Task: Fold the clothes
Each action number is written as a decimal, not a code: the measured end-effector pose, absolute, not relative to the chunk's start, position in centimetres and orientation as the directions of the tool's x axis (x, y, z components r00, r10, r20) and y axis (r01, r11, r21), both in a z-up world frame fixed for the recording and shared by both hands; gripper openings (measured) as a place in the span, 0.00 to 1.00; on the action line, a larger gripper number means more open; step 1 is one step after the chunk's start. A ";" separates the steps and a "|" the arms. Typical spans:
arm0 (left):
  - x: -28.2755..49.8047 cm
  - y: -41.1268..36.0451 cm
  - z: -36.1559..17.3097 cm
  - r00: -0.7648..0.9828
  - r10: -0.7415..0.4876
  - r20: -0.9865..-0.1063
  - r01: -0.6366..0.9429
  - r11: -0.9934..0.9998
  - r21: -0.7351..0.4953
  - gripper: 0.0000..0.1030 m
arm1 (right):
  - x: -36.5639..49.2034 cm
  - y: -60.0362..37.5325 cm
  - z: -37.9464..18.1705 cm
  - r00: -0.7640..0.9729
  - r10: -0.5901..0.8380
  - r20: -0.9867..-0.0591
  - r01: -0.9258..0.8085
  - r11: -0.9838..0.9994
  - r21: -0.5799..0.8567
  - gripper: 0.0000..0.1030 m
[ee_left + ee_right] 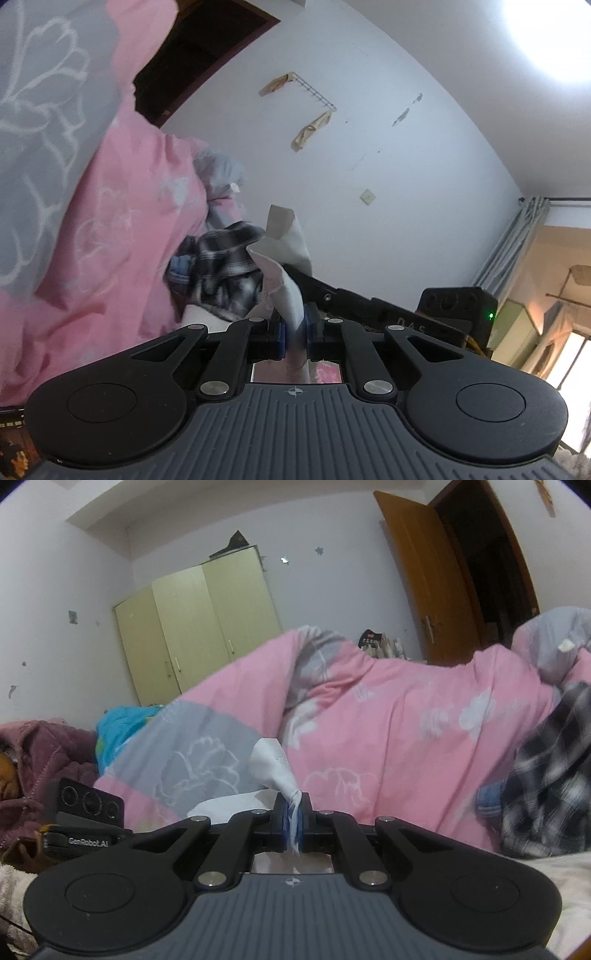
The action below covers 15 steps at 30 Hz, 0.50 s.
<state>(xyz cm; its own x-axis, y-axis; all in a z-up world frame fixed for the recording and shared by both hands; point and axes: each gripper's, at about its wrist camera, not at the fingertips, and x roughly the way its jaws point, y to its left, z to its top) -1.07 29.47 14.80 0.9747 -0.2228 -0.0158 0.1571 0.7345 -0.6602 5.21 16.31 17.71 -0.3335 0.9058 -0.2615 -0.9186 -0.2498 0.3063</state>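
A pale white-grey garment point(284, 266) is bunched between the blue pads of my left gripper point(294, 334), which is shut on it; a corner of the cloth sticks up past the fingertips. In the right wrist view my right gripper point(294, 821) is shut on another pinched part of the same pale garment point(271, 766), whose cloth fans out above the pads. The other gripper's black body point(458, 306) shows just right of the left one, and again at the left point(88, 805) of the right wrist view. Both point across a bed.
A pink and grey flowered quilt point(369, 709) is heaped on the bed. A black and white checked shirt point(550, 768) point(221, 269) lies beside it. A maroon garment point(40, 753) lies at left. A pale green wardrobe point(207, 624) and an open wooden door point(436, 579) stand behind.
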 end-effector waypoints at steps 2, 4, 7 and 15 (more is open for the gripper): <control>-1.1 29.2 14.3 0.974 -0.225 -0.027 0.153 0.740 -0.655 0.06 | 5.0 16.2 16.6 -0.311 0.912 -0.266 -0.925 -0.227 0.304 0.04; -1.1 28.9 13.9 0.972 -0.233 -0.038 0.154 0.747 -0.646 0.06 | 4.6 15.7 15.5 -0.288 0.917 -0.277 -0.935 -0.206 0.290 0.04; -0.8 28.0 13.7 0.966 -0.251 -0.054 0.166 0.769 -0.617 0.06 | 4.0 14.6 14.8 -0.236 0.930 -0.282 -0.954 -0.167 0.248 0.04; 3.3 27.8 16.2 0.970 -0.238 -0.050 0.178 0.836 -0.519 0.06 | 6.5 13.2 16.6 -0.023 0.985 -0.169 -0.984 0.008 0.178 0.04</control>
<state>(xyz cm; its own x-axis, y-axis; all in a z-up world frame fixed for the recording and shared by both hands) 3.26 27.80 16.21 0.9701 -0.2375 -0.0498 0.1780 0.8358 -0.5194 6.47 13.21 16.63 -0.0226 0.9853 -0.1694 -0.9840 0.0080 0.1778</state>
